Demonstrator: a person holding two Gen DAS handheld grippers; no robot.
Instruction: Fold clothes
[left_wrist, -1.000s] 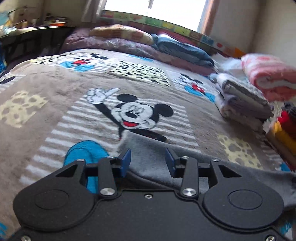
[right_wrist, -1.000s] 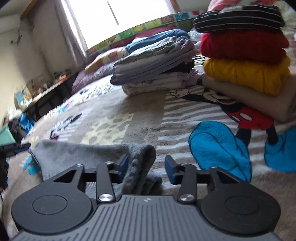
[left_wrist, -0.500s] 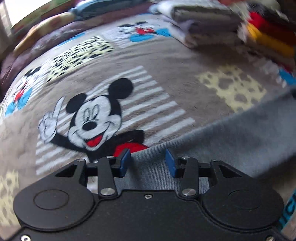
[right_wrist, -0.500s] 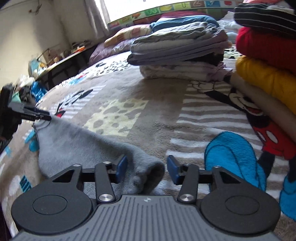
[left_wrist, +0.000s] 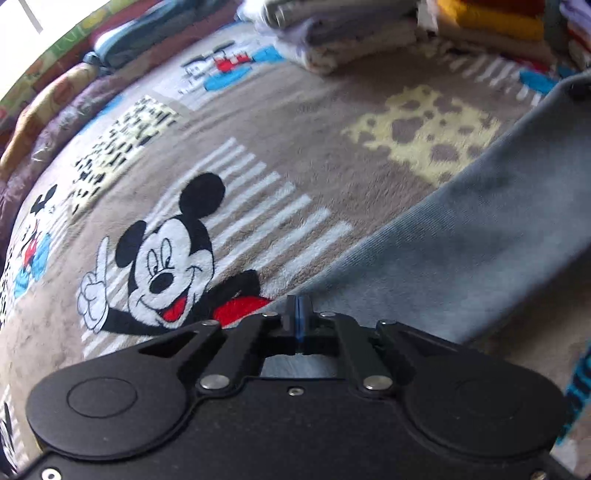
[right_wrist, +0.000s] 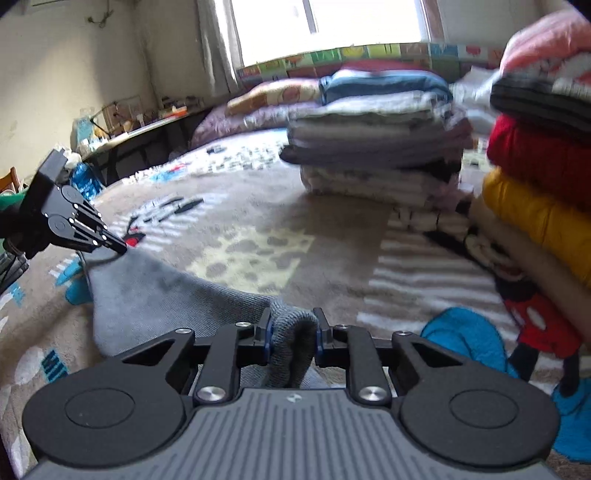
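1. We see a grey knitted garment (right_wrist: 155, 295) lying stretched across a Mickey Mouse blanket (left_wrist: 258, 155) on the bed.
2. In the left wrist view, the left gripper (left_wrist: 297, 314) sits at 6 o'clock, and its blue pads are pressed fully together at one edge of the grey cloth. We think the edge is pinched between them, because in the right wrist view the same gripper (right_wrist: 120, 248), at 9 o'clock, has its tip on the far corner of the garment.
3. From that corner, in the left wrist view, the garment (left_wrist: 461, 251) runs as a band toward 2 o'clock.
4. In the right wrist view, the right gripper (right_wrist: 292, 332) is at 6 o'clock. Its jaws are closing, and a rolled bunch of the grey knit stands between the pads, touching both of them.
5. At 1 o'clock in this view we find a pile of folded grey and white clothes (right_wrist: 376, 147) on the blanket.
6. At 3 o'clock a second pile is near: a striped dark piece on top, then a red sweater (right_wrist: 535, 155), then a yellow sweater (right_wrist: 528, 214), then a beige one below.
7. A window (right_wrist: 325, 22) is at 12 o'clock, and a cluttered table (right_wrist: 140, 122) is at 10 o'clock.
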